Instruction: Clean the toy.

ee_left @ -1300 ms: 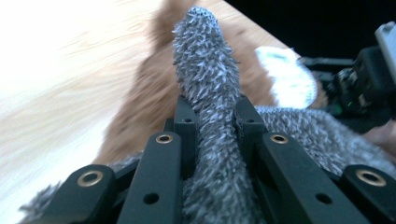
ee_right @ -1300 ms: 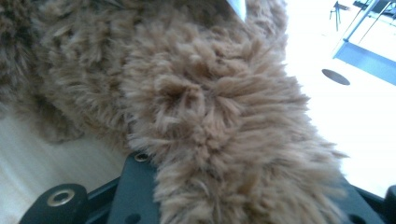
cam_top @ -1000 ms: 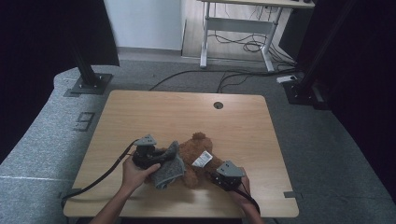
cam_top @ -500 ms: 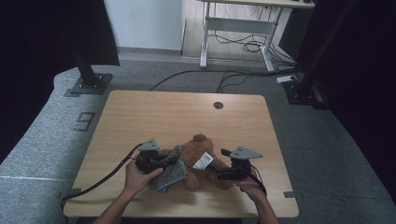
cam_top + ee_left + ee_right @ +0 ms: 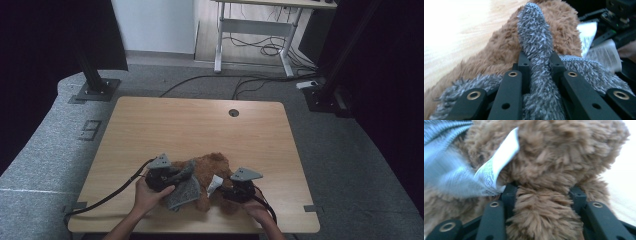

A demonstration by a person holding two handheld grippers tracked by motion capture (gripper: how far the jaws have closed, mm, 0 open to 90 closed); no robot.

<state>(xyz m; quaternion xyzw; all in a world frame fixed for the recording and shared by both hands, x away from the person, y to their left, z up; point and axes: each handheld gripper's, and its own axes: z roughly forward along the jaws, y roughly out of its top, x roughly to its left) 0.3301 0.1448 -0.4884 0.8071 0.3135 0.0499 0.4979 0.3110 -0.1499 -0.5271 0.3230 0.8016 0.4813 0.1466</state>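
A brown plush toy (image 5: 210, 167) lies near the table's front edge, partly wrapped in a grey fuzzy garment (image 5: 182, 192). My left gripper (image 5: 187, 172) comes in from the left and is shut on a rolled strip of that grey garment (image 5: 535, 42), which runs up between its jaws (image 5: 539, 62) over the brown fur (image 5: 499, 47). My right gripper (image 5: 225, 192) comes in from the right; its jaws have just been closing and now press on a brown furry limb (image 5: 544, 220) at their tips (image 5: 544, 192). A white label (image 5: 496, 167) hangs beside it.
The wooden table (image 5: 200, 125) has a round cable hole (image 5: 233, 113) at its far edge. Both hands sit close to the front edge, with cables trailing off it. Black stand bases (image 5: 95, 90) and a desk frame (image 5: 255, 30) stand on the floor beyond.
The right gripper swung out wide open at the toy's right side, then came back in and closed on the brown limb. The left gripper kept still on the grey garment.
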